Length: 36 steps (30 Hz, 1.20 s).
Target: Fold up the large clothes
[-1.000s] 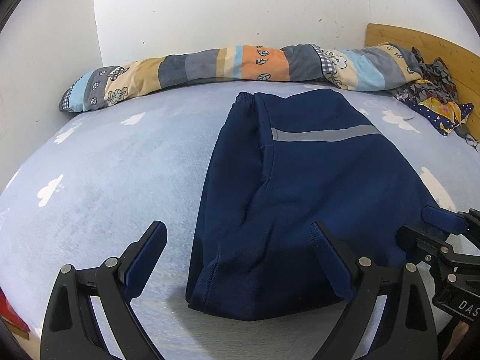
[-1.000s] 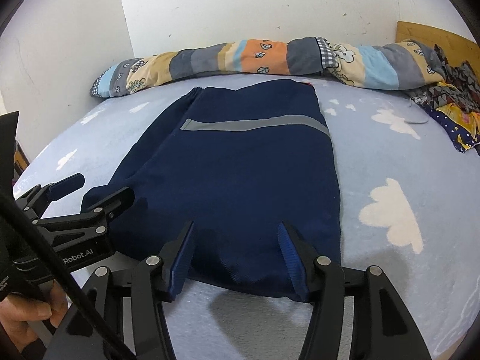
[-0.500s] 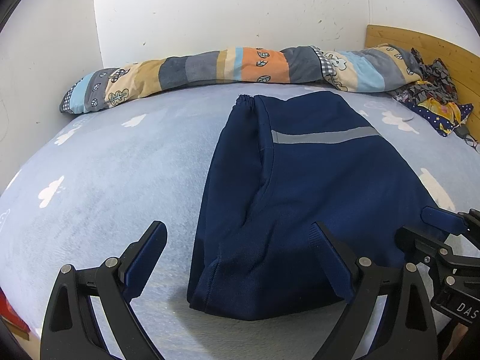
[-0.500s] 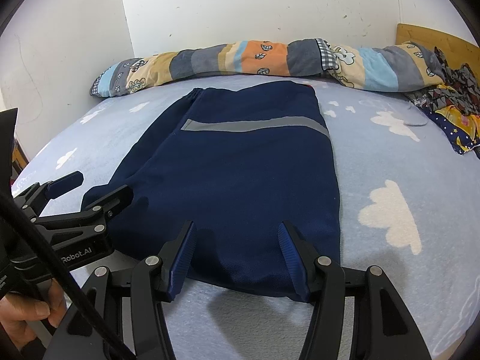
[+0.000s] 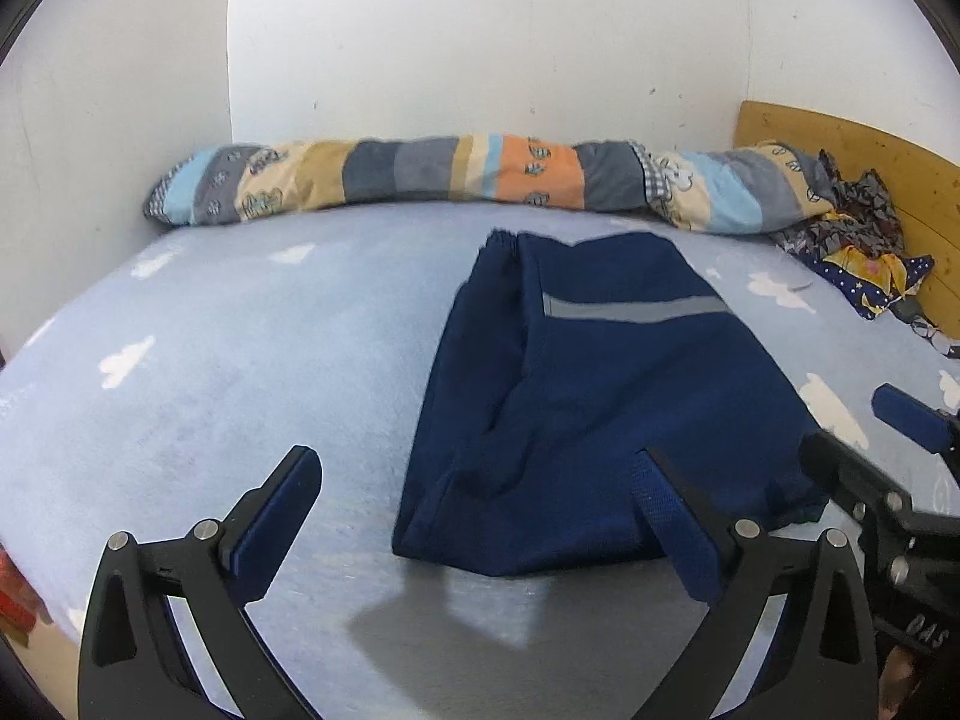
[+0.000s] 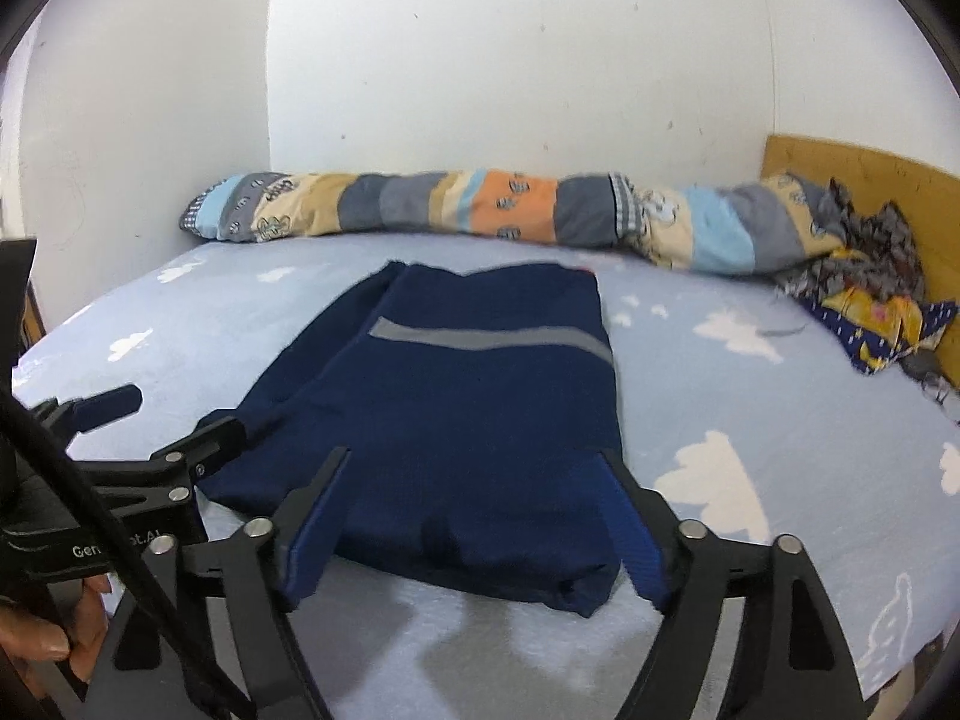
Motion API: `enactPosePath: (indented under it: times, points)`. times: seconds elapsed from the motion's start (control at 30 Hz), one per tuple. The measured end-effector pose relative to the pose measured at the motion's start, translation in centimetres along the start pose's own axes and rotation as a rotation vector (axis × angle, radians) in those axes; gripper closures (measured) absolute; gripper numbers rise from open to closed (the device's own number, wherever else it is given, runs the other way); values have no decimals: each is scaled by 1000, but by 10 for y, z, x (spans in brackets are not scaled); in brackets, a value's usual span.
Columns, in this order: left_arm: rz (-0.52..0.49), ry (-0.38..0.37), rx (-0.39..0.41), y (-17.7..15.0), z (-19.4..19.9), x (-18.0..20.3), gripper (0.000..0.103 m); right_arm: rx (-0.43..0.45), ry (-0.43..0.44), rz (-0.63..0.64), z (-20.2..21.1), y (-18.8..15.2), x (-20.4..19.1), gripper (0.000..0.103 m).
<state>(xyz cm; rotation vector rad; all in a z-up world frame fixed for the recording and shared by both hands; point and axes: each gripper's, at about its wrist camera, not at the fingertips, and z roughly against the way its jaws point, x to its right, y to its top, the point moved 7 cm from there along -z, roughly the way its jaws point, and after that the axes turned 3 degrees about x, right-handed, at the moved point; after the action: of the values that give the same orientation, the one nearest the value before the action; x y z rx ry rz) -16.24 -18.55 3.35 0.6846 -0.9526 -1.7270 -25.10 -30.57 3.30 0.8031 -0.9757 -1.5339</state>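
While the navy garment (image 5: 600, 414) lies folded to a rectangle mid-frame on the bed (image 5: 240, 360), both grippers' jaws are opening wide, gripping nothing; perhaps one fold remains

Both grippers, left gripper (image 5: 480, 516) and right gripper (image 6: 474, 510), have black frames, blue pads, silver screws; white lettering at nine o'clock.

Both views are evenly and brightly lit, the white wall (image 5: 480, 60) nearly washed out. Soft grey shadows fall on the bed (image 5: 180, 372) just under the near hem of the navy garment (image 5: 600, 420) (light comes from above and behind the cameras). Fisheye bending curves the bed's edges, black vignette fills the corners, and slight motion blur softens the patterned quilt (image 6: 510, 210).
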Motion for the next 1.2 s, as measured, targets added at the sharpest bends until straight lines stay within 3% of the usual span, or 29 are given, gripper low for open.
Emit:
enactPosePath:
  times: [0.07,0.2,1.07,1.2]
  points:
    - [-6,14,7,1,1,0,0,15,-3,22,3,1,-5,10]
    - [-5,36,-33,-3,-7,-1,0,3,-17,52,-1,0,-10,9]
    - [-9,81,-58,-4,-14,-4,0,-61,-29,8,-10,-8,0,8]
    - [-16,90,-96,-7,-17,-1,0,-66,-33,-8,-11,-9,5,8]
